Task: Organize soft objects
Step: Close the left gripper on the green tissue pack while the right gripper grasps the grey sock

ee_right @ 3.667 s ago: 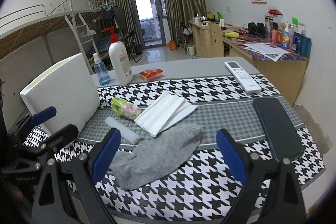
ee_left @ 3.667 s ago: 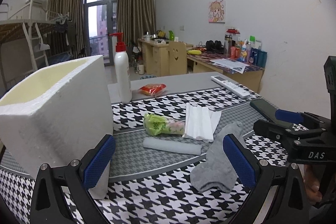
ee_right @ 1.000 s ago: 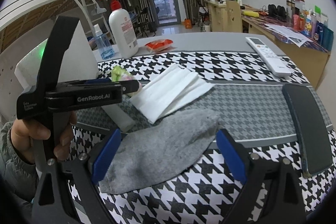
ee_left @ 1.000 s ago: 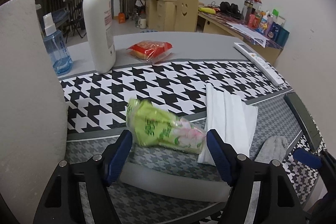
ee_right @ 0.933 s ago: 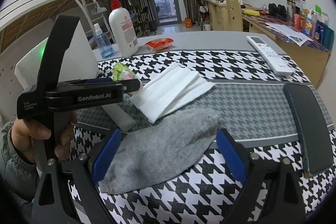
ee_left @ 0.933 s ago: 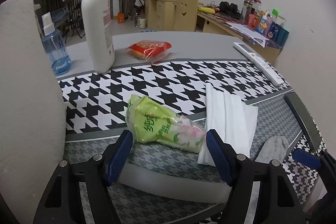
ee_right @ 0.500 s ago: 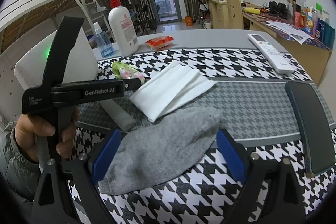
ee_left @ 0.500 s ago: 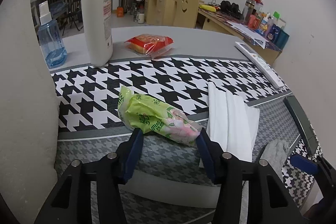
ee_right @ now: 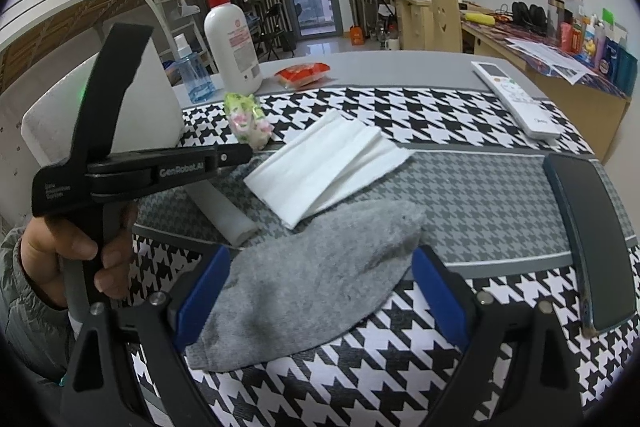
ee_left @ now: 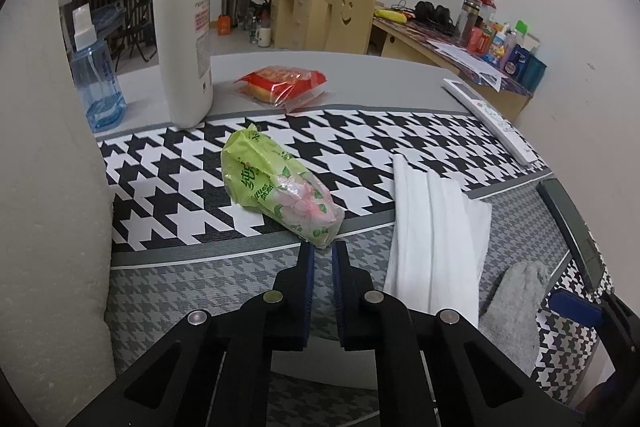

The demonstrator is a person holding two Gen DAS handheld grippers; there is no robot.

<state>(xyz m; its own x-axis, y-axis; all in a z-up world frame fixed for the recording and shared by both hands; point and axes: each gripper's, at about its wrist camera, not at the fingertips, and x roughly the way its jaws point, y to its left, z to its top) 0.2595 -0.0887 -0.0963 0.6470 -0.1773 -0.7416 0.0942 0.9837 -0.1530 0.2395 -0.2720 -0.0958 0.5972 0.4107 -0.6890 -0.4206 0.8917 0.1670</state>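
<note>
The left gripper has its jaws nearly together, nipping only the near crimped corner of the green tissue pack, which otherwise lies on the houndstooth cloth just ahead of the fingertips. That is a thin hold on slippery film, so the sensible way to go on is to lift slowly and straight, watch that the corner does not slide out, and re-grip deeper across the pack's body if it sags or twists (the wrapper looks soft enough to crumple without harm). The white foam box, standing close on the left, is the likely place for it, though nothing confirms that. The right gripper waits with its jaws wide apart and nothing pinched, the grey sock lying on the cloth between its blue pads. Near the sock lie a folded white tissue stack and a pale rolled cylinder. Farther back stand a white pump bottle, a blue spray bottle and a red snack packet; a remote and a dark phone lie to the right. Beyond the table are desks, curtains and a bunk bed.
</note>
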